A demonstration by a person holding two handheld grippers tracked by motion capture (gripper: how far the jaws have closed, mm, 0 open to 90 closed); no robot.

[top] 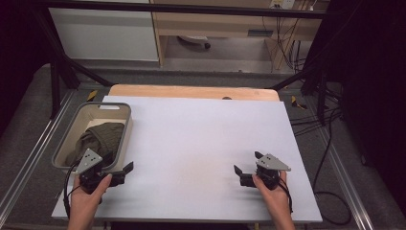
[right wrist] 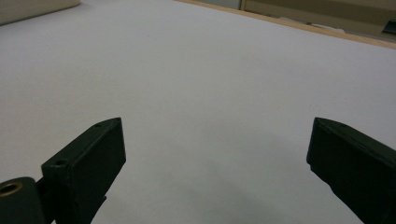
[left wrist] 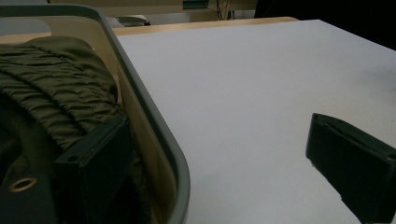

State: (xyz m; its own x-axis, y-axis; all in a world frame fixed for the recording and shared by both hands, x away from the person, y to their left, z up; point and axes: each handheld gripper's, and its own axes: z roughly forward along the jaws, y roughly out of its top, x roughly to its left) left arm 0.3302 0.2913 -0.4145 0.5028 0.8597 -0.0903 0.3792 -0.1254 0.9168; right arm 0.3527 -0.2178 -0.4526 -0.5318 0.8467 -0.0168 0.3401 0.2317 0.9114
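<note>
White sheet [top: 201, 143] over the table, wide and bare between the two grippers; wooden edge [top: 194, 91] visible at the far side. Plenty of free room in the middle and toward the far edge.

Left gripper [top: 118, 170] at the near left, just beside the near right corner of the bin [top: 125, 125]. Jaws wide apart, holding nothing; in the left gripper view, one jaw against the inside of the bin wall, next to the cloth, the other over the sheet, so the rim [left wrist: 154, 121] between them.

Right gripper [top: 248, 167] at the near right, well apart from the bin. Jaws spread wide, with bare sheet between them.

Grey bin with pale inside, standing at the left edge of the sheet. Inside, olive cloth [top: 98, 136], crumpled, with a gathered ribbed band [left wrist: 51, 93], mostly in the near half.
</note>
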